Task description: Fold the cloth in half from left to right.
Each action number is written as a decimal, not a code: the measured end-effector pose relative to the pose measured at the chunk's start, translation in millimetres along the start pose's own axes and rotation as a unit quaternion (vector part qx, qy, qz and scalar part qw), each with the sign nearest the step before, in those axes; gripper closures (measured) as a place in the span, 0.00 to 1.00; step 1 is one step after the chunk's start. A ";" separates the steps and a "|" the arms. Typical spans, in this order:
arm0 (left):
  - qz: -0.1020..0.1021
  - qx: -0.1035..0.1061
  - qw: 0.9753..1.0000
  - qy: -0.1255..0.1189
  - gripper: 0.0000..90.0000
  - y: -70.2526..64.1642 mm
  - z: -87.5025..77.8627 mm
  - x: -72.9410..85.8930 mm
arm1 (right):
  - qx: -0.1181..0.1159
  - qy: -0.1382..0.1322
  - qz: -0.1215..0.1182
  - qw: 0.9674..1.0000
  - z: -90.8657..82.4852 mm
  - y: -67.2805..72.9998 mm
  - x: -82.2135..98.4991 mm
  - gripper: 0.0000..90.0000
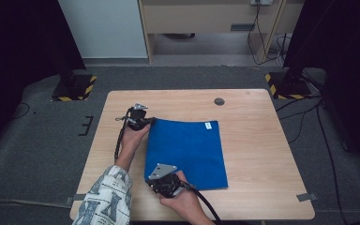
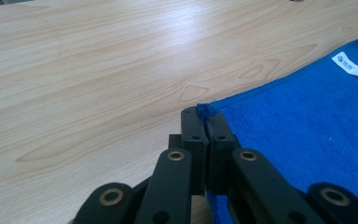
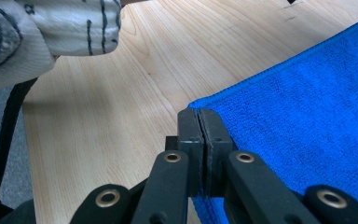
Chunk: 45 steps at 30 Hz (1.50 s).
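One blue cloth [image 1: 186, 153], one wooden bench [image 1: 253, 154], two claws. Spread flat near the middle of the bench, white label [image 1: 208, 125] at its far right corner. Beyond it on the bare wood, a small dark round cap [image 1: 219, 101] — well apart from the cloth, nothing lying in the way. Left claw [image 1: 151, 121] at the cloth's far left corner, jaws pressed together on that corner, a tuft of blue caught between the tips in the left gripper view. Right claw [image 1: 155, 182] at the near left corner — likewise clamped onto the cloth's edge. Patterned sleeve [image 1: 107, 198] on the left forearm, beside the near corner.
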<state>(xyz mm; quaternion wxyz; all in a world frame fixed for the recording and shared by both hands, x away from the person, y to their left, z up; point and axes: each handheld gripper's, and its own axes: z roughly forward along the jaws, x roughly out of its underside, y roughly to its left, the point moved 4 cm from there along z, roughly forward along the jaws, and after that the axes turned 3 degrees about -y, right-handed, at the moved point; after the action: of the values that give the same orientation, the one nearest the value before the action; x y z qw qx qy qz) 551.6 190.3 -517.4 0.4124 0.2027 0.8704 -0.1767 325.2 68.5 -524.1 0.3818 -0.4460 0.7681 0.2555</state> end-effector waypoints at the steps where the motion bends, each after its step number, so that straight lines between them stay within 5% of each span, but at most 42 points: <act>1: -0.002 0.000 1.000 -0.001 0.98 0.8 -0.8 0.0 | -0.001 -0.001 0.002 1.000 1.2 0.9 -0.5 0.98; 16: 0.007 -0.006 1.000 0.002 0.98 17.7 -22.0 -0.2 | -0.007 -0.024 0.007 1.000 15.0 14.5 -12.8 0.99; 23: 0.003 -0.007 1.000 -0.001 0.98 13.0 -20.3 -4.6 | -0.011 -0.038 0.040 0.998 13.2 1.3 -16.1 0.98; 38: -0.003 -0.014 1.000 0.004 0.98 -30.1 18.9 -19.8 | 0.021 -0.042 0.069 0.997 -39.3 -33.4 24.2 0.98; 40: -0.018 -0.007 1.000 -0.001 0.98 -38.0 26.2 -23.2 | 0.024 -0.041 0.067 0.997 -44.5 -36.0 28.7 0.98; 45: 0.004 -0.002 1.000 0.009 0.98 -63.6 44.7 -28.9 | 0.037 -0.032 0.066 0.997 -61.6 -44.2 43.5 0.98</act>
<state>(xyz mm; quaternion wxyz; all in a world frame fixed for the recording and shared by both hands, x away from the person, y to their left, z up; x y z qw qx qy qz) 565.5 108.7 -512.4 0.4054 0.2073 0.8737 -0.1714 328.5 -18.9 -526.2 0.4044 -0.3722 0.7920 0.2657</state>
